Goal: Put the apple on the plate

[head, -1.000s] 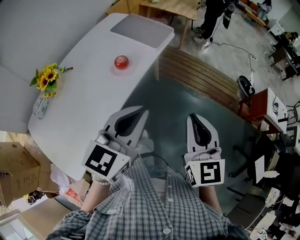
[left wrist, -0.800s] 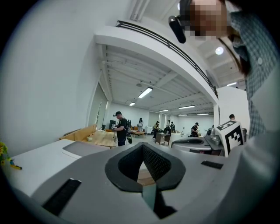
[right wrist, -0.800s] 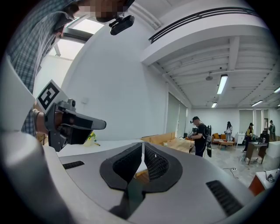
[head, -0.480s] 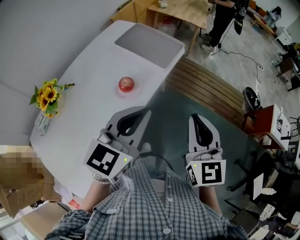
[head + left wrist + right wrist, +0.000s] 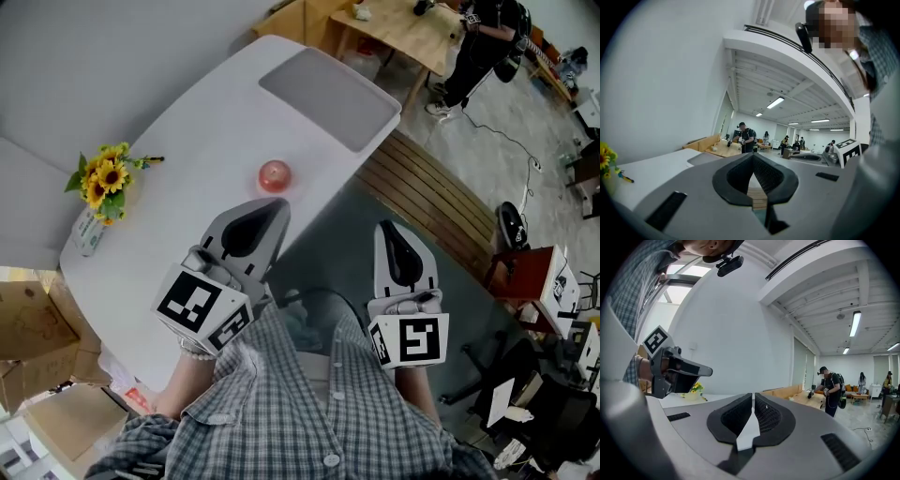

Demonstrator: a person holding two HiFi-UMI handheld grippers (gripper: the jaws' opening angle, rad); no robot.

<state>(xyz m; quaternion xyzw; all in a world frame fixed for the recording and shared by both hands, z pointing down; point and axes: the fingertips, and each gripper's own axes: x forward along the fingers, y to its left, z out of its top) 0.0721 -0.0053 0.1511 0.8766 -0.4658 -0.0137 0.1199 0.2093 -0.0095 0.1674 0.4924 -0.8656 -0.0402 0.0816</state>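
Note:
A red apple [image 5: 274, 173] rests on a pale round plate [image 5: 275, 187] near the right edge of the white table [image 5: 187, 169] in the head view. My left gripper [image 5: 280, 212] is shut and empty, its tips just short of the apple, over the table's near edge. My right gripper [image 5: 386, 231] is shut and empty too, held over the floor to the right of the table. Neither gripper view shows the apple: the left gripper [image 5: 753, 156] and the right gripper [image 5: 753, 396] both have their jaws closed on nothing.
A vase of sunflowers [image 5: 101, 183] stands at the table's left edge and a grey mat [image 5: 330, 85] lies at its far end. Wooden slats [image 5: 422, 187] run beside the table. Cardboard boxes [image 5: 33, 323] sit at the left. A person [image 5: 483, 37] stands by a far wooden table [image 5: 403, 28].
The view has shifted, so the table and apple now sit lower and nearer the left gripper. The left gripper has edged forward over the table's edge. Both grippers stay shut.

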